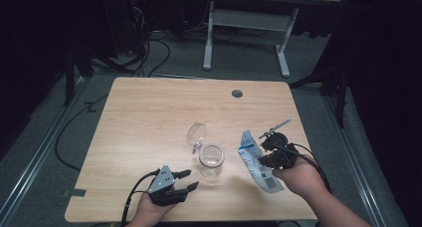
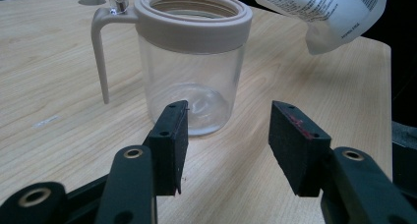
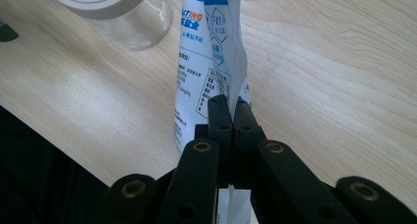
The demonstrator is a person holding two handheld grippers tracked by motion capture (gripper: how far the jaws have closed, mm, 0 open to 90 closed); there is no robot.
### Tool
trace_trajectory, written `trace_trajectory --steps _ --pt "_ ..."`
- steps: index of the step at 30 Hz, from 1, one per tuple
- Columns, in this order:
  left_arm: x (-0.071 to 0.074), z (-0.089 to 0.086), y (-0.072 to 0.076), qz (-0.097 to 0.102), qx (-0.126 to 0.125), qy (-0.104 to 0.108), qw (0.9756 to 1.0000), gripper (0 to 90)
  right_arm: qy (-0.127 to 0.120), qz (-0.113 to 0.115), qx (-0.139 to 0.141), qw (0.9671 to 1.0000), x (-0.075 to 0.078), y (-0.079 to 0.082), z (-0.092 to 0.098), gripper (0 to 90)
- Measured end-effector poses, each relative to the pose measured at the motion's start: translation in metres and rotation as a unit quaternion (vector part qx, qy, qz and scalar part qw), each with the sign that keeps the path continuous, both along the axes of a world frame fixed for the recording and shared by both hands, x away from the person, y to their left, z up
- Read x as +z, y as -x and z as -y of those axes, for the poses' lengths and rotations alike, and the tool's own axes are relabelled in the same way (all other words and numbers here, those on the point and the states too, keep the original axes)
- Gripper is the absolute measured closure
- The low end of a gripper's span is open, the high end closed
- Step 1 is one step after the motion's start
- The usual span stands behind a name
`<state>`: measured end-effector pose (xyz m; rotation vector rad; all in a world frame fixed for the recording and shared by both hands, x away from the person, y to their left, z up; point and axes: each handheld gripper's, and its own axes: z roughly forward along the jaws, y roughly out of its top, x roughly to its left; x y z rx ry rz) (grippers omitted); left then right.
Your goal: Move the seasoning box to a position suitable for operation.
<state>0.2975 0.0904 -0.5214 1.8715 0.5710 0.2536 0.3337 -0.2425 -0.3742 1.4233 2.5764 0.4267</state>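
A clear glass jar (image 1: 211, 160) with a beige rim stands open on the wooden table (image 1: 149, 112), its hinged lid (image 1: 196, 134) flipped back behind it. My left gripper (image 1: 188, 180) rests just left of and in front of the jar, open with nothing between its pads (image 2: 169, 135); the jar (image 2: 192, 62) stands a short way beyond them. My right gripper (image 1: 263, 155) is shut on a white and blue plastic pouch (image 1: 256, 162), held to the right of the jar. The pouch (image 3: 206, 62) is pinched flat between the right gripper's (image 3: 229, 106) jaws, its top near the jar (image 3: 118, 8).
A grey round cable port (image 1: 237, 93) sits in the table's far side. Beyond the table stands a white desk frame (image 1: 249, 33) with cables on the grey floor. The table's front edge lies just under both hands.
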Motion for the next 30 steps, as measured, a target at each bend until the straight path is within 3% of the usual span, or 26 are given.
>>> trace_trajectory --steps 18,30 --pt "-0.0007 0.0013 0.0008 -0.001 -0.004 -0.002 1.0 49.8 0.012 -0.027 0.006 0.9996 0.0018 -0.0025 -0.0031 90.0" --pt "-0.0033 0.007 0.0027 0.0 -0.01 -0.009 0.9999 49.8 0.034 -0.051 -0.001 0.9981 0.0034 -0.0009 -0.0083 90.0"
